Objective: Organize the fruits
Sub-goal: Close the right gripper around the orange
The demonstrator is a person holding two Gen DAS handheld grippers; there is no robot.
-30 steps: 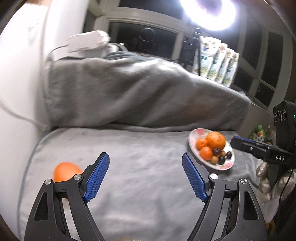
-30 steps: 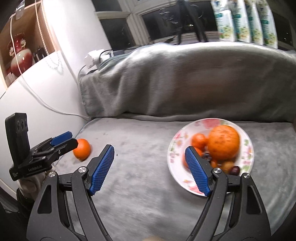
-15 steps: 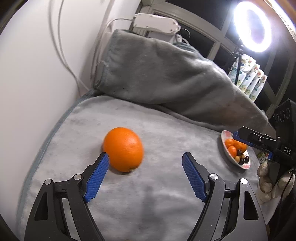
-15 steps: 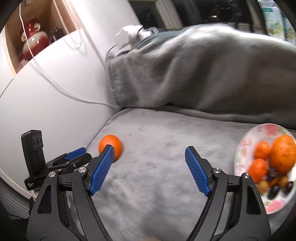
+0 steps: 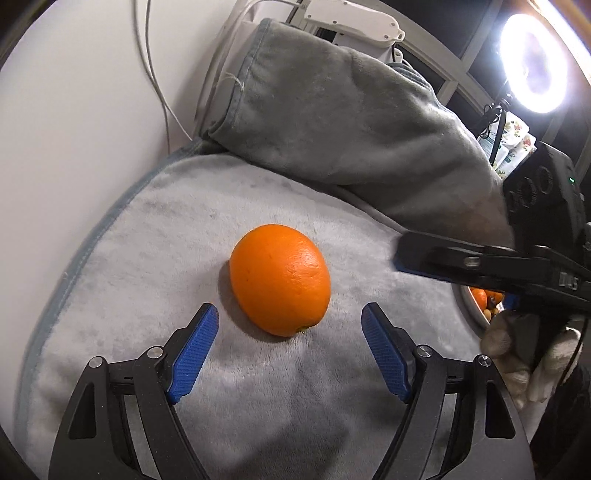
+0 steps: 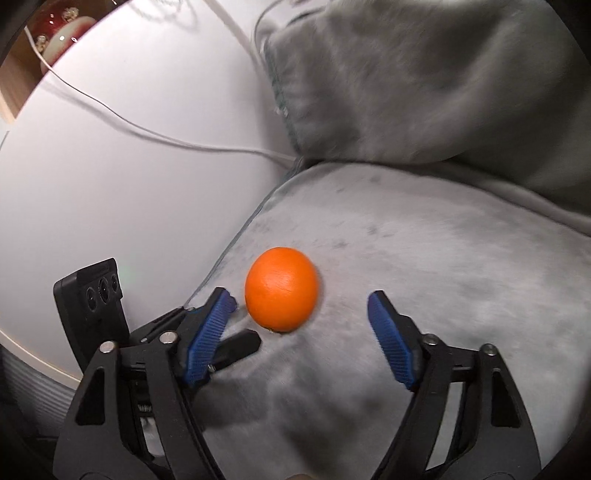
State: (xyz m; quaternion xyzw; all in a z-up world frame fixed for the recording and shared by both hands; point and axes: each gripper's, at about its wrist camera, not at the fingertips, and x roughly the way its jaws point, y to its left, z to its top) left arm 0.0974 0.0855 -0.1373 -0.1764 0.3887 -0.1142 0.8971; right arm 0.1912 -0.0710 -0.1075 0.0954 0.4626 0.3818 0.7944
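A single orange lies on the grey blanket near its left edge. My left gripper is open, and the orange sits just beyond its blue fingertips, untouched. In the right wrist view the same orange lies at the tips of my right gripper. Its jaws are closing, with the fruit close to the left pad but not pressed. The left gripper's fingers reach in from the lower left there. A sliver of the fruit plate with small oranges shows behind the right gripper's finger.
A heaped grey blanket rises behind the orange. A white wall with loose cables borders the left edge. A white power strip lies on the heap, and a ring light glares at the upper right. A gloved hand holds the right gripper.
Both grippers swung left and down toward the lone orange, which now looms large ahead of each. The plate has left the right view. The right jaws have narrowed.
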